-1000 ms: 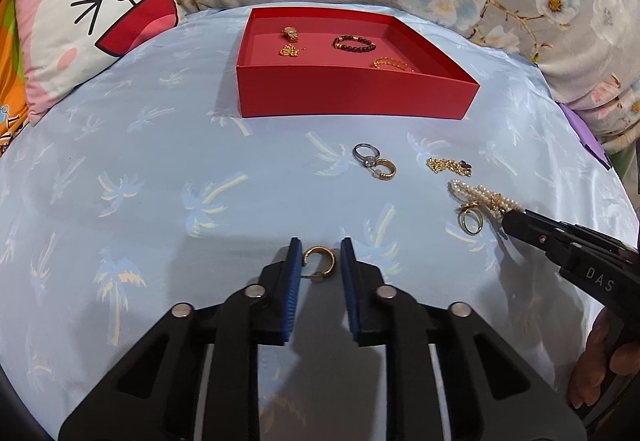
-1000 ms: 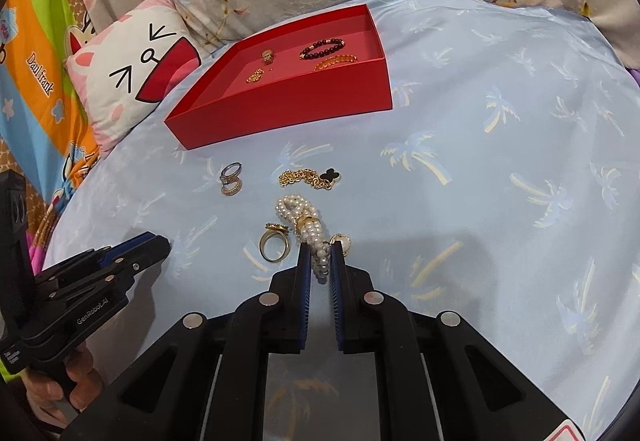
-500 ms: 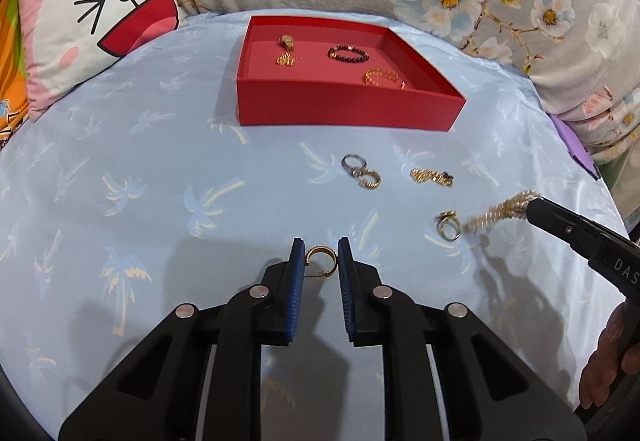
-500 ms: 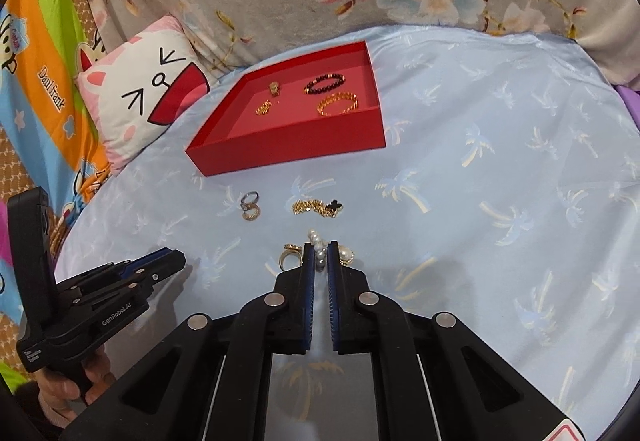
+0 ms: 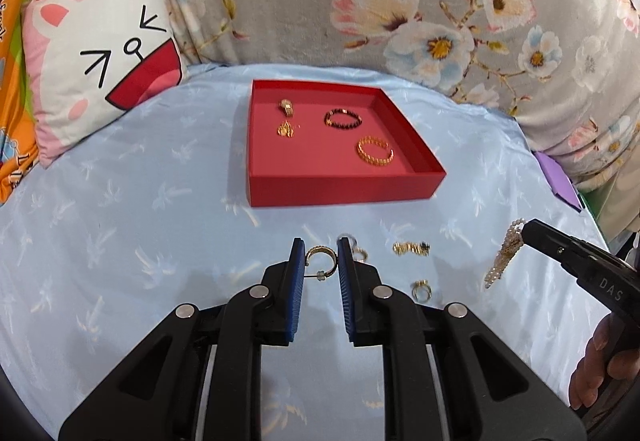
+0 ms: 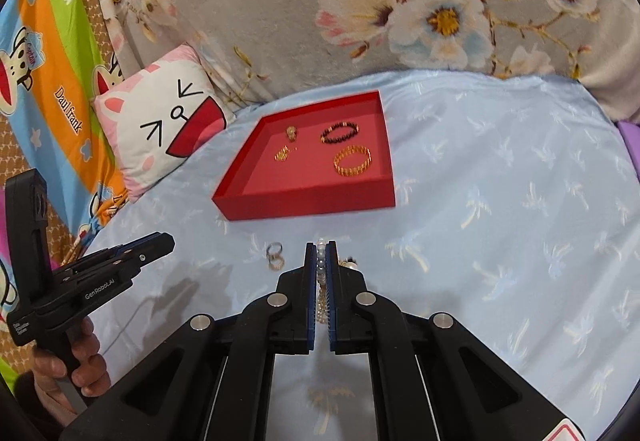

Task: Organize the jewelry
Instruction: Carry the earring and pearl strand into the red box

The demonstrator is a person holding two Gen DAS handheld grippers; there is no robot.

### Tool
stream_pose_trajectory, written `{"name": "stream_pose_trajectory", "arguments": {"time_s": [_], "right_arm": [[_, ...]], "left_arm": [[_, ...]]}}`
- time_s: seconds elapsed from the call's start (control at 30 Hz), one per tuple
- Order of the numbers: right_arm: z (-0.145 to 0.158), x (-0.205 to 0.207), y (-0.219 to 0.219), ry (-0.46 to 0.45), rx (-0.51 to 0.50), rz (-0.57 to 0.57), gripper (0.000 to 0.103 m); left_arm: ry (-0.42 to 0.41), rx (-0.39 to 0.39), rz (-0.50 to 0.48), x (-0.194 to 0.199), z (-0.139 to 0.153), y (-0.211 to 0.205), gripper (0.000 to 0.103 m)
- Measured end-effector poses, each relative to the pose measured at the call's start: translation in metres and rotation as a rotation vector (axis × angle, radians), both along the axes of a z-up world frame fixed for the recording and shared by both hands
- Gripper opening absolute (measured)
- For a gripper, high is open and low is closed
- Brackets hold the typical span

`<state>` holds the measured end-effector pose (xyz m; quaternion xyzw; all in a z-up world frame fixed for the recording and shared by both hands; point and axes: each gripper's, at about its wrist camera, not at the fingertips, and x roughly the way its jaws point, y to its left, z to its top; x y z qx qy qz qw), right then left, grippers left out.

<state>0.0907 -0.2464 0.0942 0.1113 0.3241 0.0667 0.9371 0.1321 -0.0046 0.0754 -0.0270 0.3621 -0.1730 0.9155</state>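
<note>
- Left wrist view: black left gripper [image 5: 320,253] with blue ribbed pads pinches a gold hoop earring [image 5: 321,257] between its fingertips, the jaws narrowed to the hoop's width and raised above the pale blue palm-print bedsheet [image 5: 120,225].
- Ahead on the sheet sits a shallow red cardboard tray [image 5: 340,187]; in it lie a dark beaded bracelet [image 5: 342,119], a gold chain bracelet [image 5: 374,151], a small gold pendant [image 5: 285,129] and a small gold ring-like piece [image 5: 286,106], all apart from one another.
- On the sheet between gripper and tray lie a gold chain with a dark charm [image 5: 410,248], a gold ring [image 5: 421,289] and linked rings [image 5: 354,247] partly hidden behind the right finger.
- At the right edge the right gripper [image 5: 528,231] holds a white pearl strand [image 5: 502,259] that hangs down clear of the sheet.
- Right wrist view: the right gripper [image 6: 321,247] is closed almost fully on the pearl strand [image 6: 320,265], which runs down the narrow gap between the blue pads.
- The red tray [image 6: 308,201] lies just beyond the tips, with the same four pieces inside; two linked rings [image 6: 275,256] rest on the sheet to the left.
- The left gripper [image 6: 160,241] shows at the left, gripped by a bare hand [image 6: 76,365]; its jaw opening cannot be judged from this side.
- A white-and-pink cartoon-face cushion [image 6: 160,125] leans against a grey floral blanket [image 6: 400,1].
</note>
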Motion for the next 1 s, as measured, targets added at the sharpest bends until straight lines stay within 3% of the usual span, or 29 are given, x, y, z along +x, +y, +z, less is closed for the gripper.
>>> {"name": "stream_pose_trajectory", "arguments": {"time_s": [0.27, 0.47, 0.73, 1.0], "right_arm": [[0.040, 0.048, 0.000, -0.095, -0.031, 0.007, 0.004], [0.047, 0.110, 0.002, -0.106, 0.007, 0.019, 0.004], [0.018, 0.184, 0.022, -0.036, 0.088, 0.085, 0.004], [-0.031, 0.228, 0.036, 0.069, 0.127, 0.118, 0.004]], "left_arm": [[-0.059, 0.012, 0.011, 0.048, 0.025, 0.000, 0.016], [-0.096, 0.012, 0.005, 0.100, 0.038, -0.013, 0.016], [-0.042, -0.012, 0.020, 0.173, 0.020, -0.029, 0.016], [0.048, -0.016, 0.028, 0.204, -0.022, -0.033, 0.016]]}}
